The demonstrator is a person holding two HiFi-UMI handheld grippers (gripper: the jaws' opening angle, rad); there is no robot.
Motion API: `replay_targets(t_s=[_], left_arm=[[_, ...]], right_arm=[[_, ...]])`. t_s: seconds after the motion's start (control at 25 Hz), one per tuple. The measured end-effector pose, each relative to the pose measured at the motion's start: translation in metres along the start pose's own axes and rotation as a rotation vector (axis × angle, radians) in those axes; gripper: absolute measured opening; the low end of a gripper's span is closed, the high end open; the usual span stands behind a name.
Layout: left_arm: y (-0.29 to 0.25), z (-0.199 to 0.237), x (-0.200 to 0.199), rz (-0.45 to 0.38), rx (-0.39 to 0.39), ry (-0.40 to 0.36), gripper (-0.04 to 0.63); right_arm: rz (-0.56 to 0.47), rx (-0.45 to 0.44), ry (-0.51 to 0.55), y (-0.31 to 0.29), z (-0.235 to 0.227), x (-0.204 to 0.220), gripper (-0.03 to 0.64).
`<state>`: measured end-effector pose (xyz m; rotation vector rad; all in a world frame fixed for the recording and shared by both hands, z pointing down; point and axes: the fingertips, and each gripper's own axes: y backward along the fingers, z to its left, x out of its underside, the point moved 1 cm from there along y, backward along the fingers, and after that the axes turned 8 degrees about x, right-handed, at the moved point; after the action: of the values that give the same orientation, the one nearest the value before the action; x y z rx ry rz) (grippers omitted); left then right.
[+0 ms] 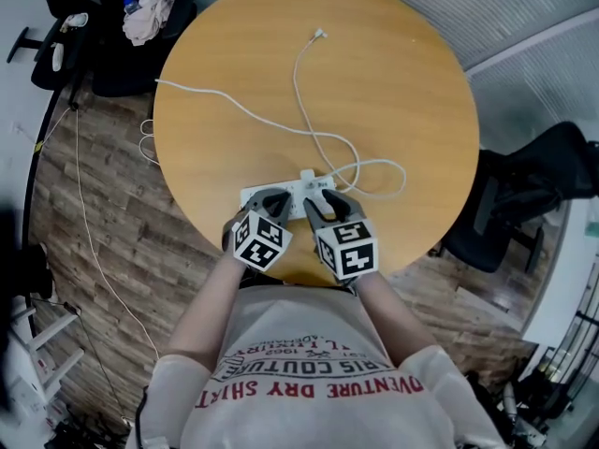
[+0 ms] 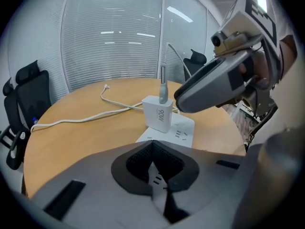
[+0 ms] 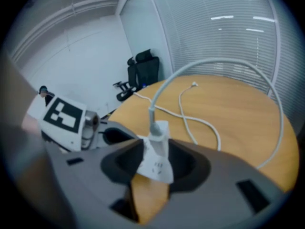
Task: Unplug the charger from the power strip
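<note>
A white charger [image 1: 307,177] stands plugged into a white power strip [image 1: 281,193] near the front edge of the round wooden table [image 1: 393,82]. Its white cable [image 1: 304,101] loops back across the table. In the left gripper view the charger [image 2: 157,113] stands upright on the strip [image 2: 185,128], just beyond my left gripper [image 2: 152,147], which is shut with nothing held. That left gripper [image 1: 271,202] hovers over the strip's near end. My right gripper [image 1: 323,206] is open, and in its own view the charger [image 3: 159,137] stands in line between the spread jaws [image 3: 155,163], untouched.
The strip's own cord [image 1: 206,96] runs off the table's left edge to the wooden floor. A black office chair [image 1: 524,204] stands to the right. Another chair with a cloth on it [image 1: 145,17] is at the far left. Glass walls with blinds surround the table.
</note>
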<state>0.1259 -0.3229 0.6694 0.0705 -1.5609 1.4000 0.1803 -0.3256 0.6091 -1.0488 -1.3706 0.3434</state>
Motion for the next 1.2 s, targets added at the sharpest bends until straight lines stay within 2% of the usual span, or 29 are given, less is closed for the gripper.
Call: replay_targets(t_s=[0.16,0.44,0.6,0.76,1.08,1.2], left_arm=[[0.001,0.003,-0.001,0.000,0.014,0.034,0.032],[0.003,0.001,0.001,-0.002,0.010,0.019,0.032],[0.002,0.002,0.002,-0.002,0.012,0.019,0.032],[0.002,0.000,0.002,0.001,0.020,0.013,0.032],[0.002,0.000,0.001,0.010,0.037,0.010,0.032],[0.001,0.001,0.001,0.013,0.037,0.000,0.032]], right_arm=[[0.057,0.025,-0.035,-0.020,0.003,-0.001,0.183],[0.093,0.080,-0.076,-0.041,0.002,-0.002,0.183],[0.152,0.094,-0.119,-0.056,0.001,0.004,0.189],[0.158,0.126,-0.105,-0.061,-0.004,0.006,0.196],[0.192,0.152,-0.038,-0.055,-0.002,0.008,0.163],[0.150,0.176,-0.042,-0.045,-0.001,-0.003,0.158]])
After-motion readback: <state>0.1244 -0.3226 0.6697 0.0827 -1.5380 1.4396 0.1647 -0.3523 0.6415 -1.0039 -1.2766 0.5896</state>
